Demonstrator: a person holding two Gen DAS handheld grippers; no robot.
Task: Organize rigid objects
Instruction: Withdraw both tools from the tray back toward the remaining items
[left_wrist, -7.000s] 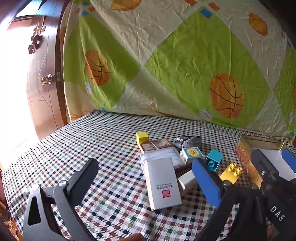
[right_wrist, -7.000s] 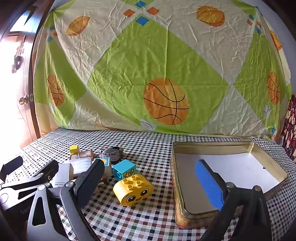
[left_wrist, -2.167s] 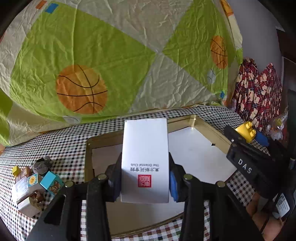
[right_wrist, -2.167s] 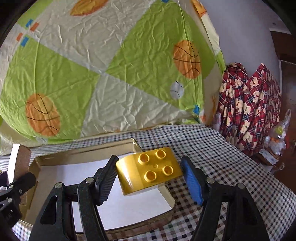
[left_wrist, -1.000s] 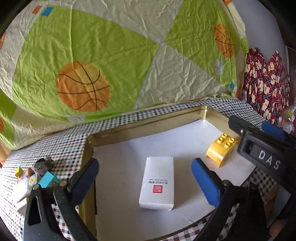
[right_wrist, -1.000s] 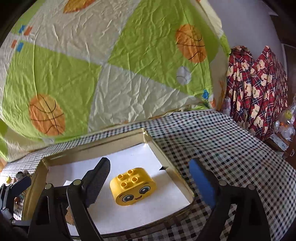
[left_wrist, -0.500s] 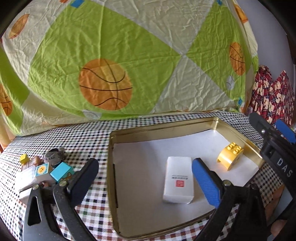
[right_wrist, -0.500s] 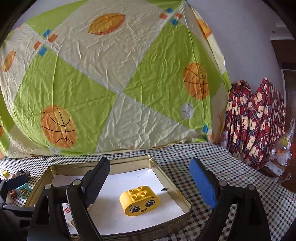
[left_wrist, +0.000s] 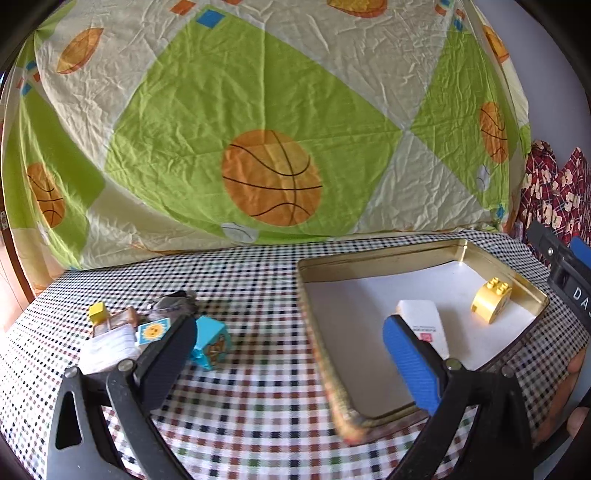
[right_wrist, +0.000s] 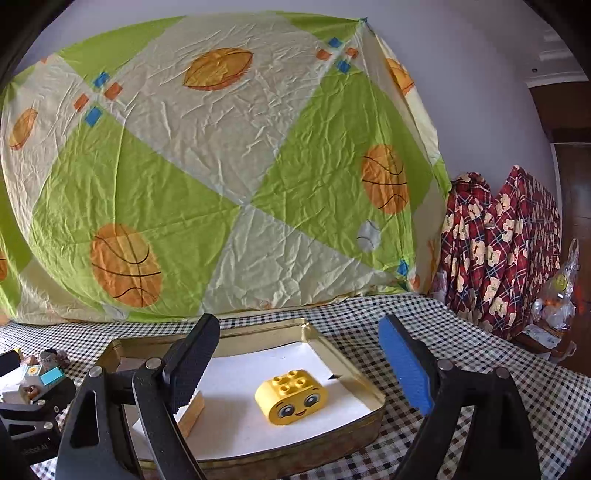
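Beyond the gaping right tool, the yellow block lies inside the tin.

Before me hangs a crumpled sheet of green and cream patches printed with orange basketballs, its lower edge meeting the checked tablecloth. To my right, red plaid cloth with bears is heaped against a pale wall, a clear plastic bag beside it.

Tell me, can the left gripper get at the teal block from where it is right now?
Probably yes. The left gripper is open and empty, and the teal block sits on the table beside its black finger, its near side free; other toys crowd only its far side.
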